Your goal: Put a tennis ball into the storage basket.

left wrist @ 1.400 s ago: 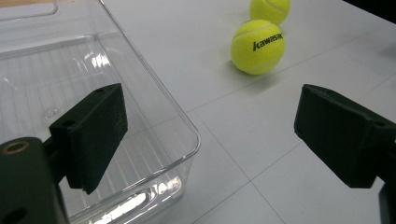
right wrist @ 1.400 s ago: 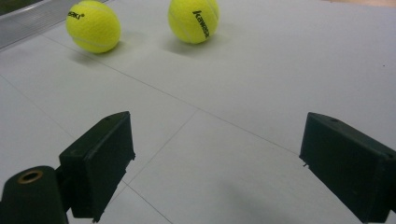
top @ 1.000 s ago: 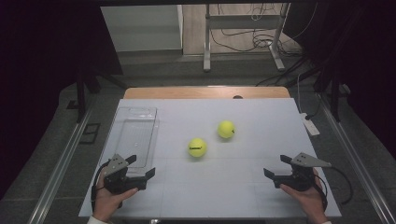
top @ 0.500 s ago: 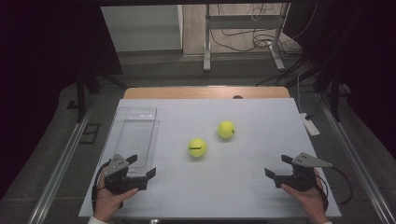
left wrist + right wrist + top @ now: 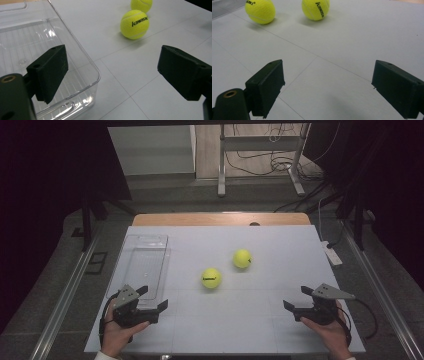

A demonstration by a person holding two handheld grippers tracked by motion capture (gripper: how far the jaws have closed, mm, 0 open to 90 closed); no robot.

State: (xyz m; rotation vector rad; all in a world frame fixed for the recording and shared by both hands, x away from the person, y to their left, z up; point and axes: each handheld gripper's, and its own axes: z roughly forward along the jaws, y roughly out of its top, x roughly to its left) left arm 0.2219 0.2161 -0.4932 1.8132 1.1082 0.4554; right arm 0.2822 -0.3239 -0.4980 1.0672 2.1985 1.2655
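Note:
Two yellow tennis balls lie mid-table: one (image 5: 211,278) nearer me, the other (image 5: 242,259) a little farther and to the right. A clear plastic bin (image 5: 142,265) stands empty at the left. My left gripper (image 5: 152,297) rests at the bin's near end, open with nothing between its jaws. In the left gripper view its left jaw is over the bin's corner (image 5: 75,37), and the ball marked Kawasaki (image 5: 134,24) lies ahead with the second ball (image 5: 141,4) behind it. My right gripper (image 5: 296,297) sits at the front right, open and empty, and both balls (image 5: 260,11) (image 5: 315,8) lie ahead of it.
The white table (image 5: 250,330) has a wooden strip (image 5: 220,218) along its far edge. A white power strip (image 5: 330,254) lies by the right edge. Beyond the table stand a metal frame (image 5: 222,165) and cables on the floor.

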